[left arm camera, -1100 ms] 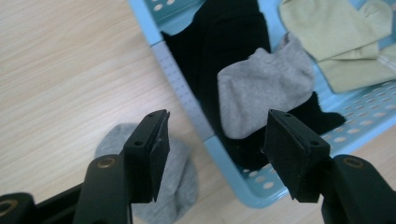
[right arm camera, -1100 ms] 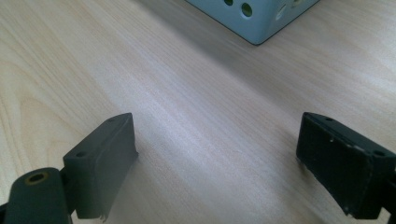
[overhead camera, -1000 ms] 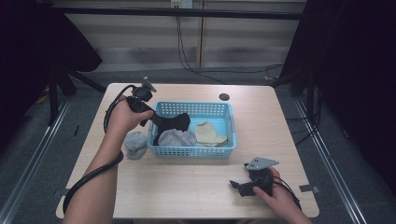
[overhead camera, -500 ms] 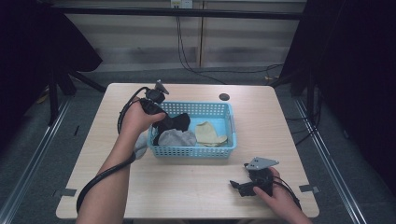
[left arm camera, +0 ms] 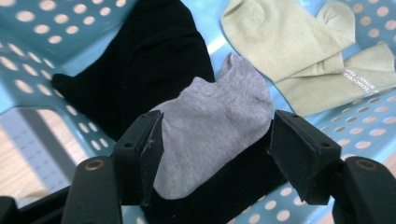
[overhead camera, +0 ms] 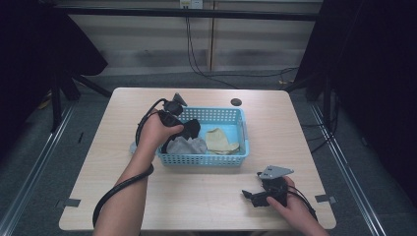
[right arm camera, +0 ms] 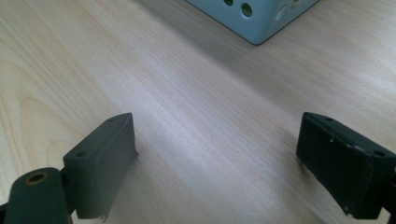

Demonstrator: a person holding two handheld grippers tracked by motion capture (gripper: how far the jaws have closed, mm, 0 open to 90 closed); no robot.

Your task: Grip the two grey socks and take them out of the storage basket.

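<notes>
Wooden table point(overhead camera: 196, 196) is carrying the blue basket point(overhead camera: 243, 135); I am bringing the left gripper point(left arm camera: 215, 140) down into it, jaws having just been spreading. They are now straddling, not pinching, the grey sock point(left arm camera: 210, 135) lying over a black sock point(left arm camera: 140, 70), so pickup is pending; the right gripper point(right arm camera: 215, 163) is idling spread.

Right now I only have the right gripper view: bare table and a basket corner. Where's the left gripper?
Observer: The left gripper is reaching down into the blue basket.
Operator: Holding anything?
Observer: No. In the left gripper view its fingers have just been opening. They stand either side of a grey sock without pressing it.
Operator: Anything else in there?
Observer: A black sock lies under the grey one, and beige socks lie beside them.
</notes>
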